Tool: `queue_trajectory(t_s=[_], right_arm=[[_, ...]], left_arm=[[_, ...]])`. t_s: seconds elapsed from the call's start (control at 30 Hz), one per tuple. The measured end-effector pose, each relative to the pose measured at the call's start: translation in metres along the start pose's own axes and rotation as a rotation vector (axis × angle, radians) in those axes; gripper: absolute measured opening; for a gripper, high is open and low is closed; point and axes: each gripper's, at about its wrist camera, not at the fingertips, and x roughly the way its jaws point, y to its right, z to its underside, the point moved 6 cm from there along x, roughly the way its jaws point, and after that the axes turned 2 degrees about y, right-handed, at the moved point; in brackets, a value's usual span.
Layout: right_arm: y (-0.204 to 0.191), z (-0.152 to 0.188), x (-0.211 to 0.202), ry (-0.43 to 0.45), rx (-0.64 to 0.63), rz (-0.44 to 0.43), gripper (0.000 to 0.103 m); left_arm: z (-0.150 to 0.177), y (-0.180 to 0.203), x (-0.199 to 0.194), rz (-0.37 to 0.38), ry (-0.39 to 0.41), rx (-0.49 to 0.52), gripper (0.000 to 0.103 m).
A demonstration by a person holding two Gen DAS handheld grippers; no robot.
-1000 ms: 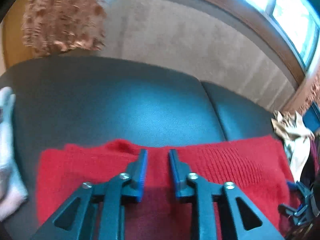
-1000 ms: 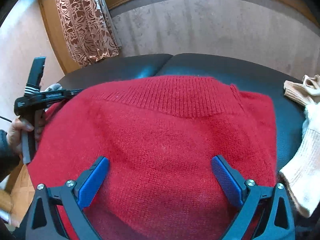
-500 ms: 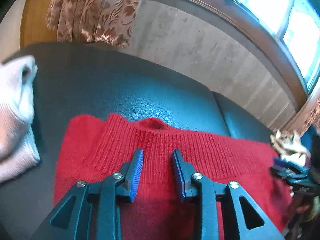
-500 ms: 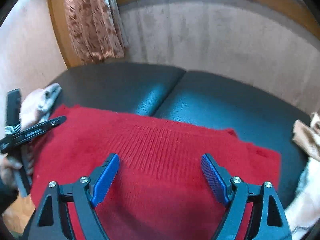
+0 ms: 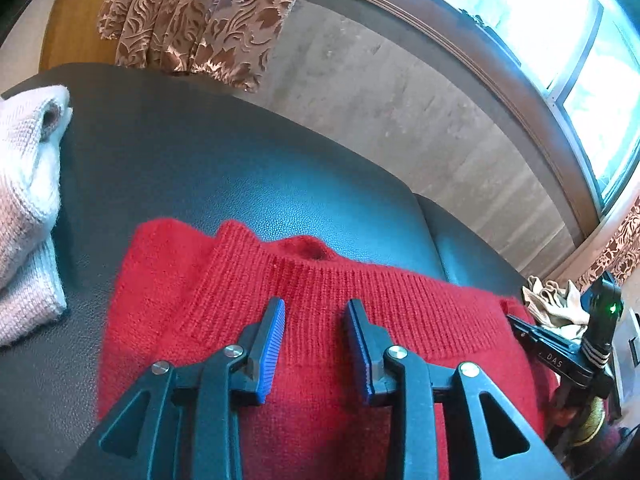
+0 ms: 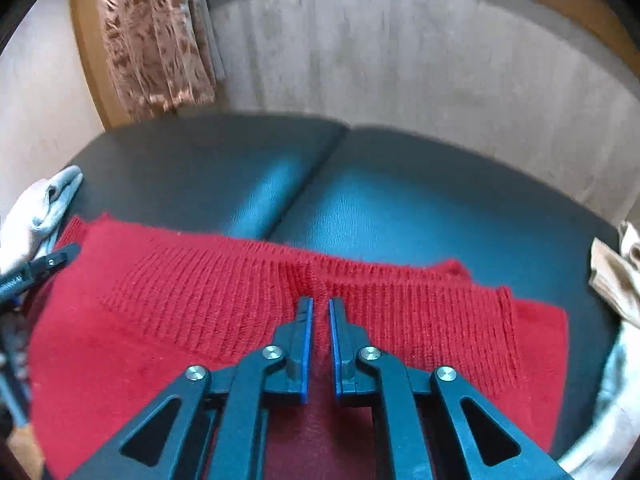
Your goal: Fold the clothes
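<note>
Left wrist view: a red knitted sweater (image 5: 328, 320) is laid flat on a dark leather-like cushioned seat (image 5: 224, 168), its long axis running left to right and its ribbed band along the far edge. The left hand-held gripper (image 5: 316, 344) is held over the ribbed band with its blue-padded jaws apart and nothing between them. A pale pink and white knitted garment (image 5: 28, 208) lies at the left, cut off by the frame edge. At the right edge, part of the other hand-held gripper is seen beside a crumpled beige cloth (image 5: 552, 304). A brown patterned curtain (image 5: 200, 20) hangs behind.

Right wrist view: the red sweater (image 6: 200, 320) spans the near part of the seat (image 6: 400, 208), ribbed band away from the camera. The right hand-held gripper (image 6: 318, 336) is nearly closed; a narrow gap remains, and whether knit is pinched cannot be told. The sweater's near edge is hidden behind the gripper body.
</note>
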Motion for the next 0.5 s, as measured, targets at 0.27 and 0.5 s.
queue_trajectory(t_s=[0.27, 0.5], right_arm=[[0.039, 0.034, -0.015, 0.022, 0.38, -0.342, 0.011], [0.035, 0.085, -0.068, 0.017, 0.524, -0.446, 0.019]], left_arm=[[0.006, 0.006, -0.004, 0.016, -0.01, 0.061, 0.031], [0.018, 0.022, -0.008, -0.008, -0.051, 0.225, 0.031]])
